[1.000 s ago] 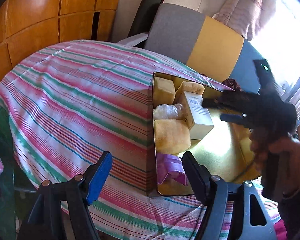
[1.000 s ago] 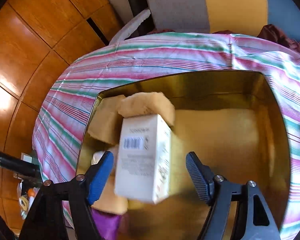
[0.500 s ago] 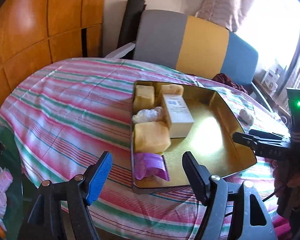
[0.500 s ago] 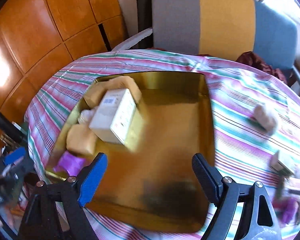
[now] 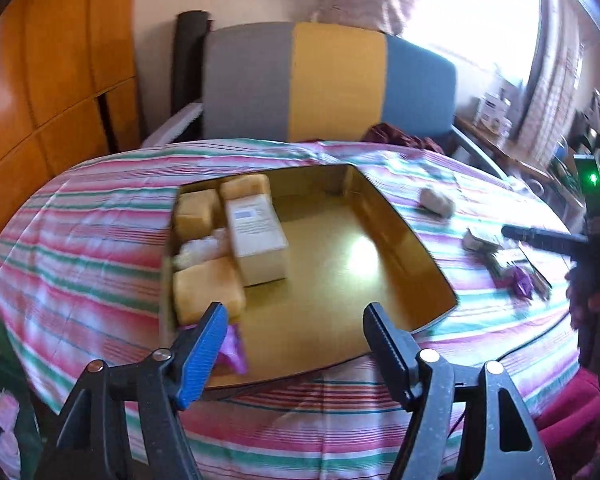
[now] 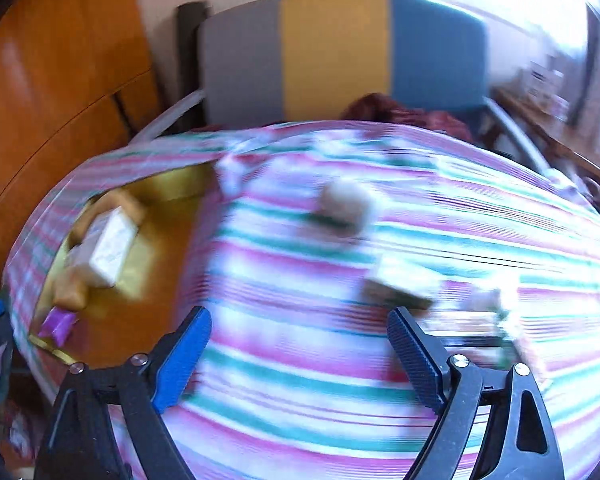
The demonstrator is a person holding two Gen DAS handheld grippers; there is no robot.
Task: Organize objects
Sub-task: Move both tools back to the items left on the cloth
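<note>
A gold tray [image 5: 404,228] lies on the striped tablecloth. Along its left side sit a white box [image 5: 258,236], three yellow blocks [image 5: 206,294], a clear plastic bundle [image 5: 204,246] and a purple packet [image 5: 232,346]. My left gripper [image 5: 296,354] hangs over the tray's near edge, jaws closing with nothing between them. My right gripper [image 6: 300,360] is over bare cloth to the right of the tray [image 6: 168,240], jaws opening and empty. Ahead of it lie a pale lump [image 6: 346,200] and a small box [image 6: 396,284], both blurred. The white box [image 6: 110,246] rests in the tray.
More small items, one a purple wrapper [image 5: 520,284], lie at the cloth's right side beside the hand [image 5: 592,292] that holds the right gripper. A grey, yellow and blue chair [image 5: 332,80] stands behind the table. Wooden panels [image 5: 40,80] are at left, a shelf [image 5: 496,136] at right.
The right gripper let go of the white box in the tray, opened wider and swung right over the cloth. The left gripper drew back and rolled, so the tray now sits centred.
</note>
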